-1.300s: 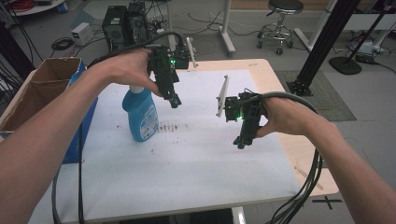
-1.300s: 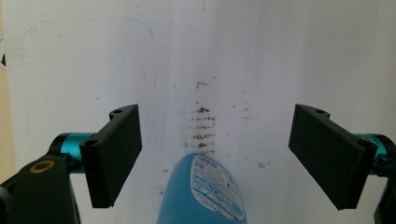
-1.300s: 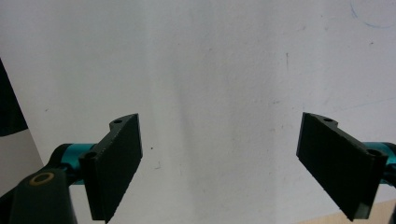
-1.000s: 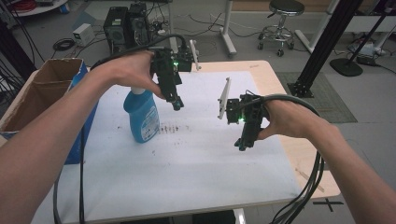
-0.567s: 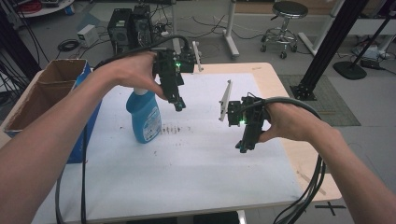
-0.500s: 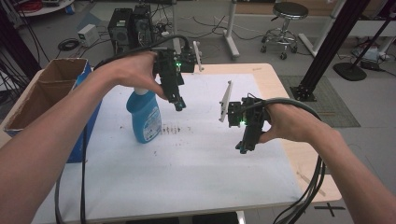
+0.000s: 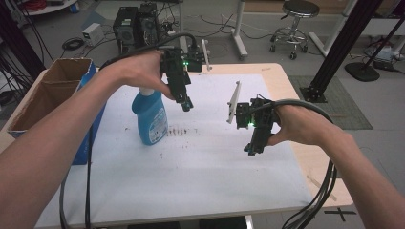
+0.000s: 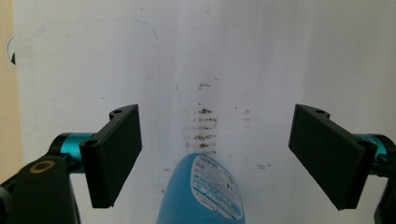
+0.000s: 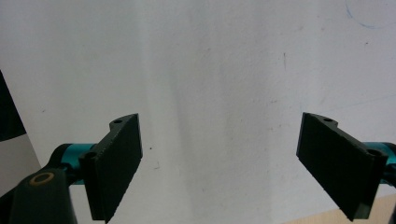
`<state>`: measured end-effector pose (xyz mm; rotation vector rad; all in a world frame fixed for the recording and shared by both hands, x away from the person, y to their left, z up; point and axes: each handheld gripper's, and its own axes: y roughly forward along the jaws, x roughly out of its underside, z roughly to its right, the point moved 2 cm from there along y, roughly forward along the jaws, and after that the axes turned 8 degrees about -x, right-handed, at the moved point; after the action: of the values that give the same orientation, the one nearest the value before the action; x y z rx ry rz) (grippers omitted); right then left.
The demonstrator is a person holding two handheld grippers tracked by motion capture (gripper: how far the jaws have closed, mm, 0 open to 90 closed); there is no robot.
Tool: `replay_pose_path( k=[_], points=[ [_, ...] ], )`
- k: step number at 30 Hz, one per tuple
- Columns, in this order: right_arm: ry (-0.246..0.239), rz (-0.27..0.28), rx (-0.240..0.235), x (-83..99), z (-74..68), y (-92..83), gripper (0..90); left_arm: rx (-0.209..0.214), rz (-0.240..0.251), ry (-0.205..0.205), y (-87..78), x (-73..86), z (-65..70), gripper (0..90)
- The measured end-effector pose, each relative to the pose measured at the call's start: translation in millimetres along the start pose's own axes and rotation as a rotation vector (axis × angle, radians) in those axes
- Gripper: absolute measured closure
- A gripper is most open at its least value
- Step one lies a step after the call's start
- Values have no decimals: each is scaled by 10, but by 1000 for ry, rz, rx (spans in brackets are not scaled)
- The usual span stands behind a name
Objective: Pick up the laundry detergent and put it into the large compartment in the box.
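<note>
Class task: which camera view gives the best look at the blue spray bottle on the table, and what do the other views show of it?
The high view: the spray bottle stands whole on the white table, beside the left hand-held gripper. The left gripper view catches just its labelled blue body from above, between open jaws. The right gripper view looks at bare table.

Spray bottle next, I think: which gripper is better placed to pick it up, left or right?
Left, probably. The left gripper hangs open just above the spray bottle, whose blue body sits between its jaws in the left gripper view. The right gripper, also open, faces bare white table cover, well off to the side.
</note>
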<state>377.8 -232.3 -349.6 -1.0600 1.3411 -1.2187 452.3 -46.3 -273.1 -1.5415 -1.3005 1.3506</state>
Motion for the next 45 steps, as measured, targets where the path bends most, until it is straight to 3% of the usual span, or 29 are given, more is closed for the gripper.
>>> replay_pose_path(
  k=[8,13,22,26,32,34,38,40,45],
  points=[
    [0,-14,-5,8,-37,24,135,-41,-35,-65,-57,54,-36,173],
    [3,-19,-7,-10,-40,34,135,-42,-45,-64,-100,105,-10,173],
    [12,-24,-5,-2,-46,35,135,-34,5,-35,-287,131,146,173],
    [10,-28,-4,2,-50,30,135,-50,18,-53,-386,158,178,173],
    [11,-33,-8,3,-55,37,135,-90,26,-147,-562,318,148,173],
    [7,-34,-10,4,-51,39,135,-99,22,-155,-592,352,139,173],
    [3,-38,-20,-12,-50,57,135,-155,6,-262,-722,512,103,173],
    [2,-38,-18,-17,-49,61,135,-160,3,-285,-745,540,91,173],
    [-3,-43,-16,-39,-52,75,135,-187,-16,-408,-773,678,56,173]
  ],
)
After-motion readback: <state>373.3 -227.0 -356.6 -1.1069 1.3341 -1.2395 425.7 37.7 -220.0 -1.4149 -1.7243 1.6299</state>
